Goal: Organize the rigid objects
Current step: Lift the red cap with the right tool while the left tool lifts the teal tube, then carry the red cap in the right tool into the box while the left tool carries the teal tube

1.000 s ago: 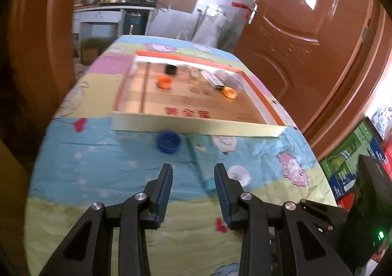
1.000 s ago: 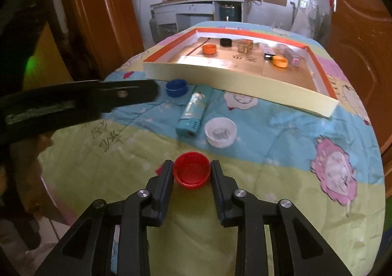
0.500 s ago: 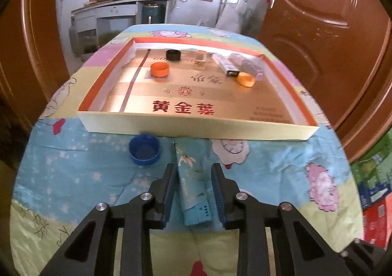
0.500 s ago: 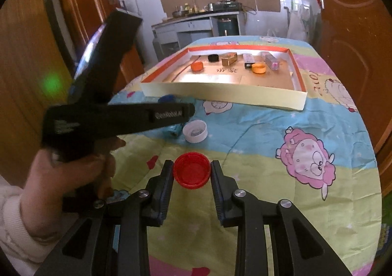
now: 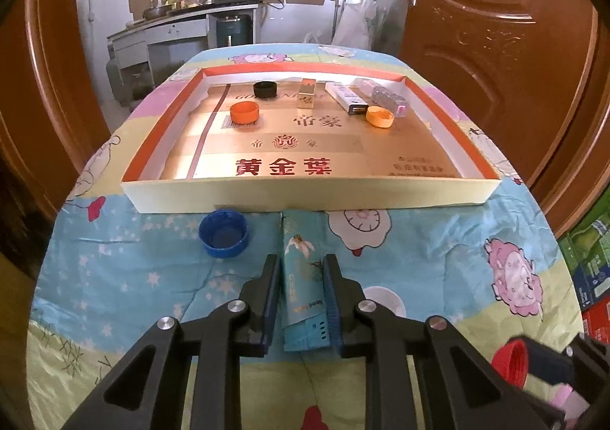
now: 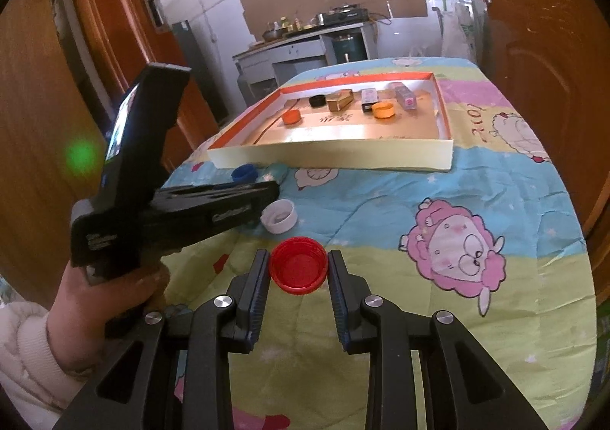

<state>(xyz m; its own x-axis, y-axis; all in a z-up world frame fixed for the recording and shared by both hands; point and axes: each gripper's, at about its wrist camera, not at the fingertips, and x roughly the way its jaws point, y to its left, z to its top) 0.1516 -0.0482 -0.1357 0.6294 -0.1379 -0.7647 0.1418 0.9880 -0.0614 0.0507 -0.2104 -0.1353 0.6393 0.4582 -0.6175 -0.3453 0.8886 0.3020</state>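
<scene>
The left hand-held gripper (image 5: 301,300) points down at the counter (image 5: 114,277), which is covered by a cartoon-print cloth. Its jaws have just been closing, and the blue pads now stand against both long sides of a teal rectangular box (image 5: 303,292) that lies flat on the cloth, its far end just short of the near wall of the cardboard tray (image 5: 305,197). A blue cap (image 5: 223,233) rests open side up just to the left of the teal box, close to the tray's near wall. The right hand-held gripper (image 6: 298,271) is clamped on a red cap (image 6: 298,269), open side toward the camera, held above the cloth; in the left wrist view this cap appears at the lower right edge. A white cap (image 6: 280,215) lies on the cloth between the red cap and the tray, beside the body of the left hand-held gripper, which a hand (image 6: 110,296) in a pale sleeve grasps. Inside the tray, toward its far wall, are a black cap (image 5: 265,89), an orange cap (image 5: 244,112), a small gold box (image 5: 306,97), a white elongated box (image 5: 347,99), a second orange cap (image 5: 379,116) and a clear plastic item (image 5: 385,96) with a pink end. Brown doors stand on both sides of the counter.
</scene>
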